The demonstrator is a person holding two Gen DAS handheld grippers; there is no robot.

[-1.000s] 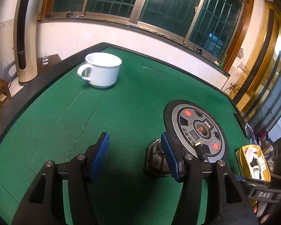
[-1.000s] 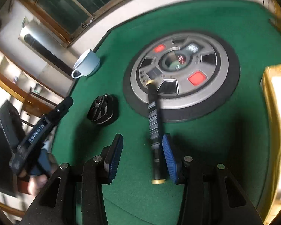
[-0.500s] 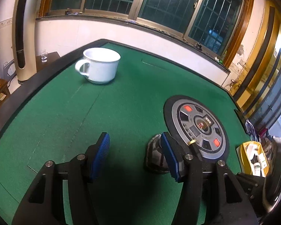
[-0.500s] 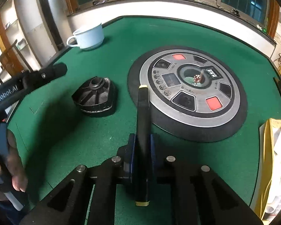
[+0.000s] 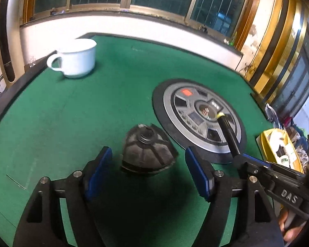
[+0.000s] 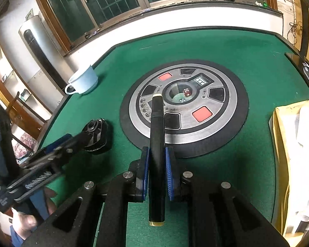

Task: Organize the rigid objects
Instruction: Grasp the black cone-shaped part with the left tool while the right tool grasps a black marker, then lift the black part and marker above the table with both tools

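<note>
Black ribbed cap [image 5: 147, 151] now sat between the widening left claw [image 5: 148, 173] pads, untouched, mid-tabletop [image 5: 76, 111] beside the dial console [image 5: 201, 117], while the right claw [image 6: 157, 170] had clamped the black pen [image 6: 157, 144], so the cap grasp looked next.

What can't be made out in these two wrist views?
- Mug contents: both views, rim too high, blurred.
- Yellow box contents: cut by frame edge in both views.
- Black ribbed part: right view, left gripper partly covers it.
- Black stick markings: too dark.
</note>
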